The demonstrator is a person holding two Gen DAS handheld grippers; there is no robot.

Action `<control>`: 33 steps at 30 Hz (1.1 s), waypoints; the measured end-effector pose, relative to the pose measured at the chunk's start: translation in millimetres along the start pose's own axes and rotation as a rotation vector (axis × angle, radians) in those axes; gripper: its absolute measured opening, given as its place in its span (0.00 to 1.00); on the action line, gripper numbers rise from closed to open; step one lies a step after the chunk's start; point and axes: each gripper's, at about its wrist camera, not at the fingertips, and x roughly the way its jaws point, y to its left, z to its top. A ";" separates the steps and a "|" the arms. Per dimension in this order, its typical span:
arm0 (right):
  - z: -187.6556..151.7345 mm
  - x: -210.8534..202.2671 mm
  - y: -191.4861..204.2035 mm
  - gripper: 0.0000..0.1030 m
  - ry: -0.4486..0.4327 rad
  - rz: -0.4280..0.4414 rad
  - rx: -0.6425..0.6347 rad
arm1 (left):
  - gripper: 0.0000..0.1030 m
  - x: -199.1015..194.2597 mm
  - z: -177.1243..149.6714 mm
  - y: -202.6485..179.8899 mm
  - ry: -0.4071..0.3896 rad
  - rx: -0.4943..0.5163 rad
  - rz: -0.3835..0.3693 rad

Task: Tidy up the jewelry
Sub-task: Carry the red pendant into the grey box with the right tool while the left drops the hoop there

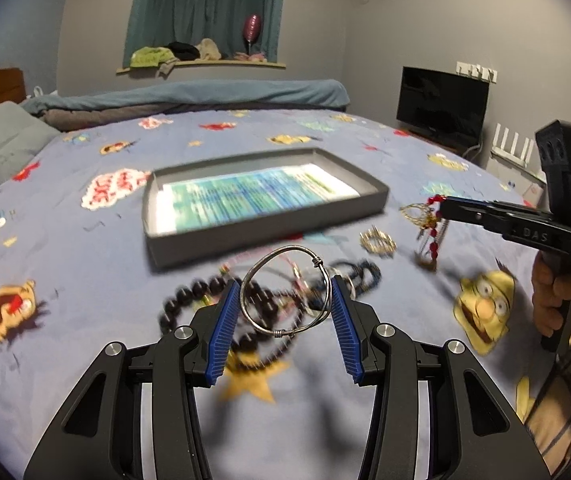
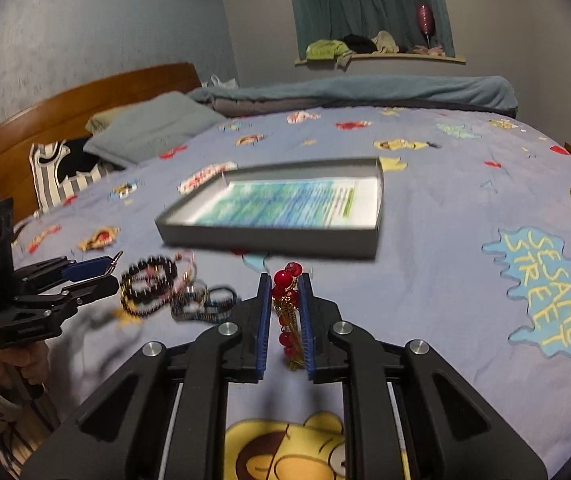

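Left claw gripping silver wire bangle across its width, blue ribbed pads pressing both sides. Right claw pinching red bead and gold chain piece, jaws nearly together, chain dangling below. Both pieces hanging clear of bedspread. Step seemingly in hand: carrying picks toward grey tray, lying just beyond. Next move calling for reaching over low rim, then releasing gently. Dark bead bracelets, small gold crown ring remaining on soft printed fabric.
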 end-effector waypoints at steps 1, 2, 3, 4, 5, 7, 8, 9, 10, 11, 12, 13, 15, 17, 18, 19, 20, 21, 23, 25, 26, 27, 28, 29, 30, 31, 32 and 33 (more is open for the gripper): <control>5.7 -0.2 -0.7 0.13 -0.011 0.003 0.002 | 0.46 0.5 4.6 2.7 -0.006 -0.001 0.001; 9.9 -0.6 -1.6 0.13 -0.021 0.005 0.004 | 0.46 1.9 10.7 5.4 -0.013 -0.002 0.004; 17.0 -0.9 -2.2 0.13 -0.034 0.009 0.006 | 0.46 2.9 15.0 6.7 -0.018 -0.005 0.005; 22.8 -1.2 -2.6 0.13 -0.046 0.011 0.006 | 0.46 5.4 23.0 10.5 -0.027 -0.009 0.007; 29.1 -1.4 -3.6 0.13 -0.057 0.013 0.005 | 0.46 6.3 26.7 12.6 -0.032 -0.011 0.009; 43.1 -1.6 -6.7 0.13 -0.083 0.015 0.007 | 0.46 10.8 37.5 17.9 -0.044 -0.015 0.015; 47.8 -1.7 -7.9 0.13 -0.092 0.016 0.008 | 0.46 13.3 42.4 20.6 -0.047 -0.017 0.016; 56.1 -0.4 -9.4 0.13 -0.106 0.020 0.010 | 0.46 16.2 47.4 23.8 -0.051 -0.020 0.017; 60.5 0.2 -10.0 0.13 -0.115 0.022 0.010 | 0.46 18.6 51.4 26.3 -0.054 -0.024 0.019; 64.0 0.9 -10.5 0.13 -0.121 0.023 0.010 | 0.46 20.7 54.5 27.7 -0.056 -0.026 0.019; 70.3 3.0 -11.4 0.13 -0.129 0.024 0.008 | 0.46 23.4 58.7 30.1 -0.059 -0.029 0.021; 75.5 5.0 -12.4 0.13 -0.135 0.024 0.008 | 0.46 25.7 61.3 32.2 -0.060 -0.030 0.023; 84.7 11.5 -14.8 0.13 -0.143 0.024 0.010 | 0.46 31.7 68.3 36.4 -0.061 -0.032 0.026; 91.7 20.0 -17.7 0.13 -0.143 0.026 0.013 | 0.46 39.9 74.8 40.4 -0.058 -0.033 0.033; 94.7 26.0 -19.2 0.13 -0.140 0.027 0.015 | 0.46 44.1 77.4 42.6 -0.055 -0.033 0.037; 96.6 31.3 -20.3 0.13 -0.137 0.028 0.016 | 0.46 49.9 80.0 45.2 -0.052 -0.031 0.044; 98.7 38.1 -21.5 0.13 -0.131 0.029 0.017 | 0.46 54.3 82.0 47.0 -0.048 -0.030 0.049; 99.1 42.8 -21.8 0.13 -0.126 0.029 0.016 | 0.46 61.0 84.5 49.6 -0.041 -0.028 0.055; 98.8 56.1 -22.6 0.13 -0.110 0.028 0.015 | 0.46 70.8 87.5 54.1 -0.029 -0.027 0.062; 96.4 66.8 -23.5 0.13 -0.095 0.023 0.015 | 0.46 83.3 89.4 60.9 -0.007 -0.031 0.069; 94.3 74.1 -24.3 0.13 -0.084 0.020 0.015 | 0.46 90.9 89.4 65.6 0.010 -0.035 0.071; 91.9 78.6 -24.9 0.13 -0.075 0.018 0.015 | 0.46 97.0 88.7 69.1 0.025 -0.040 0.071; 88.6 84.9 -25.7 0.13 -0.062 0.013 0.014 | 0.46 101.9 87.3 71.9 0.039 -0.043 0.071; 84.9 91.3 -26.6 0.13 -0.046 0.006 0.012 | 0.46 108.8 85.1 75.3 0.063 -0.048 0.068; 81.8 97.2 -26.7 0.13 -0.030 0.001 0.011 | 0.46 113.5 83.1 77.1 0.078 -0.052 0.066; 78.4 101.2 -27.3 0.13 -0.018 -0.002 0.011 | 0.46 120.7 79.1 80.9 0.105 -0.058 0.063; 73.6 108.1 -28.7 0.13 0.003 -0.008 0.013 | 0.46 124.7 76.7 83.0 0.119 -0.060 0.061; 70.2 111.0 -29.4 0.13 0.014 -0.010 0.015 | 0.46 130.1 72.9 85.8 0.141 -0.066 0.054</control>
